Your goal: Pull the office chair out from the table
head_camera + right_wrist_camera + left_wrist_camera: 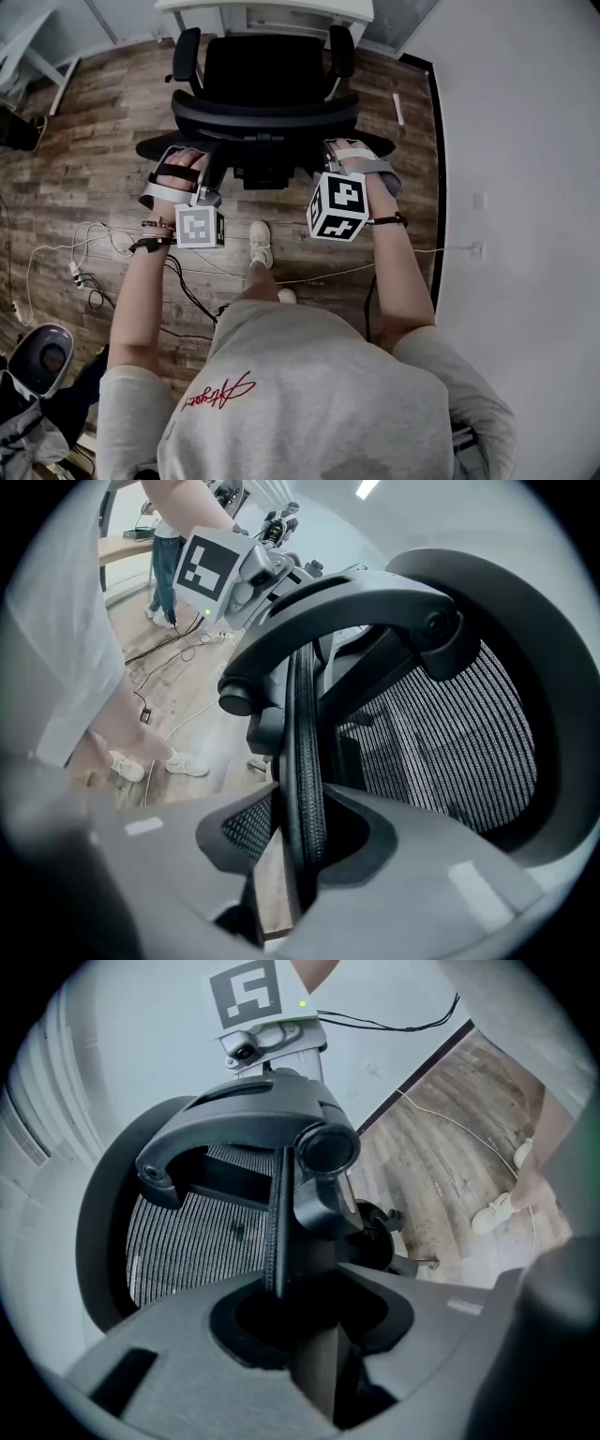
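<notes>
Our left gripper (pixel 309 1309) and right gripper (pixel 300 832) each clamp partway shut on the mesh back rim of the chair (pixel 265 111), one on either side of its spine. The chair stands on the wood floor (pixel 94 141), its seat facing the table (pixel 281 6) just ahead. Cables (pixel 94 234) trail behind the chair, near our shoe (pixel 261 246).

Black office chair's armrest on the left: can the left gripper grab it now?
Probably not yet. The left gripper is clamped on the black mesh backrest's rim, and the black armrest sits beyond the backrest.
</notes>
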Tool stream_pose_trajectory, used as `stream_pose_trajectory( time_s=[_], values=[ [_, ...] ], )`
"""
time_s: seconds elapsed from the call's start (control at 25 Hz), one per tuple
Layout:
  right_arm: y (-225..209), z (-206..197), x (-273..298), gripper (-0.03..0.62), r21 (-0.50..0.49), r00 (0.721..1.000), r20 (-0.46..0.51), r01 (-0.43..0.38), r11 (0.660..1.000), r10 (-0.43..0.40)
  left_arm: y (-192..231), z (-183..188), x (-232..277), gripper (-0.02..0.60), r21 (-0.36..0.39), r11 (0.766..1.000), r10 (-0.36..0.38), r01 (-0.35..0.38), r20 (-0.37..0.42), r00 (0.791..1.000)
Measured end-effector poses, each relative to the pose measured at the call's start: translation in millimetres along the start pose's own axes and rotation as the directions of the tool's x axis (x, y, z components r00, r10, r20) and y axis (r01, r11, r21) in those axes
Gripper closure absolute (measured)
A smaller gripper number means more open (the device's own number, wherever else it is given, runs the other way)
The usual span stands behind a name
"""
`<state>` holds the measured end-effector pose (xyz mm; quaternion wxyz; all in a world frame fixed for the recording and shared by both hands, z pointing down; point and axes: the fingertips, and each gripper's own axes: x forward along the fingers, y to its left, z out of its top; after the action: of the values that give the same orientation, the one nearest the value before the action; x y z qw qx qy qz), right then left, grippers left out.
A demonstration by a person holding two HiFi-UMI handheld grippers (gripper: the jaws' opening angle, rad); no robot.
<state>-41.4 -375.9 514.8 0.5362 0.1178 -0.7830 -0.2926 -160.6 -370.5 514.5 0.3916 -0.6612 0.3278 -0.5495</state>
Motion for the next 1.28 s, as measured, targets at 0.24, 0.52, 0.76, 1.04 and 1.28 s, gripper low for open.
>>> stream_pose_trajectory(
  time_s=[0.24, 0.52, 0.76, 1.04, 1.28],
  values=[
    [9, -1, -7, 0.480, -0.009, 1.000, 0.003, 0.007, 1.000, -0.007, -7, 7, -9, 0.454, -0.007, 1.000, -0.009, 0.009, -0.005, 1.000],
    [17, -5, -14, 0.480, -0.016, 1.000, 0.006, 0.011, 1.000, -0.011, -7, 15, -15, 0.454, 0.002, 1.000, 0.014, -0.014, -0.007, 1.000],
    [42, -8, -31, 0.480, -0.019, 1.000, 0.008, 0.019, 1.000, -0.019, -23, 32, -34, 0.454, 0.006, 1.000, 0.018, -0.018, -0.005, 1.000],
    [50, -10, -40, 0.480, -0.022, 1.000, 0.009, 0.018, 1.000, -0.018, -29, 40, -44, 0.454, -0.016, 1.000, -0.018, 0.017, -0.009, 1.000],
    [62, -10, -51, 0.480, -0.020, 1.000, 0.005, 0.016, 1.000, -0.016, -34, 47, -56, 0.457, -0.019, 0.999, -0.032, 0.031, -0.008, 0.999]
  ],
)
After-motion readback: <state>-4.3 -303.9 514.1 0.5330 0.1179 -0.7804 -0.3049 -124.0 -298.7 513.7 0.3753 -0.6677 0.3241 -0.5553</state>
